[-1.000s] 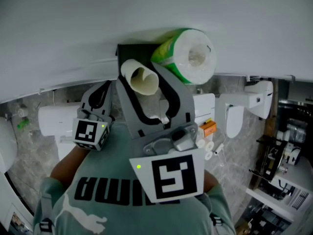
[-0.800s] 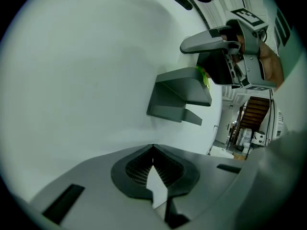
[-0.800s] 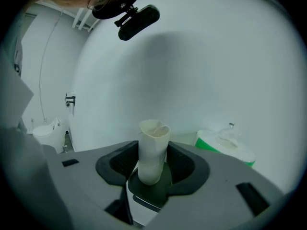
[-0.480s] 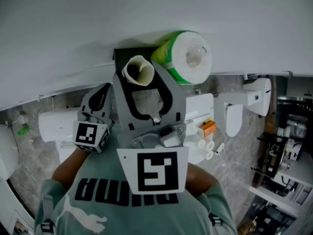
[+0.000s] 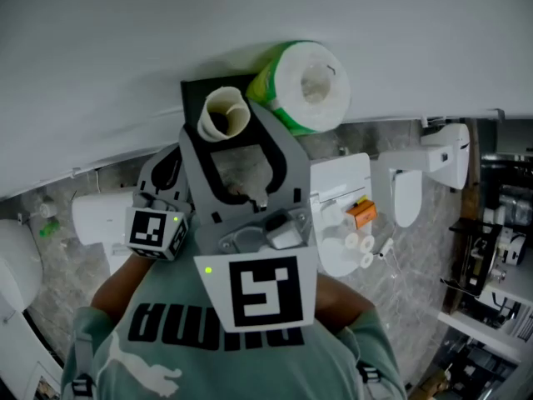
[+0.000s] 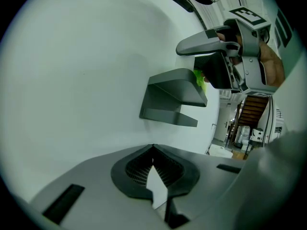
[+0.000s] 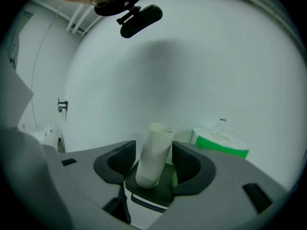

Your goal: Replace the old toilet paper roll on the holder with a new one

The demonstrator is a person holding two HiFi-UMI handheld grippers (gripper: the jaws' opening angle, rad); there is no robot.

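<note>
My right gripper (image 5: 233, 140) is in the middle of the head view with a cream cardboard tube (image 5: 223, 115) between its pads. The jaws have just been opening a little. In the right gripper view the tube (image 7: 154, 152) leans across the gap and touches both pads. A new roll in green wrapping (image 5: 304, 86) lies on the dark holder shelf (image 5: 196, 90) on the wall, just right of the tube. My left gripper (image 5: 166, 169) hangs lower left, clear of the holder (image 6: 175, 97), its pads together with a thin white sliver between them.
The white wall (image 5: 125, 57) stands close ahead of both grippers. On the stone floor below are a white toilet (image 5: 341, 194), an orange item (image 5: 361, 213), more white fixtures (image 5: 441, 152) and shelving (image 5: 500, 257) at the right.
The right gripper has moved left and toward the wall with the tube. The tube mouth looks rounder than half a second ago. The left gripper has stayed put.
</note>
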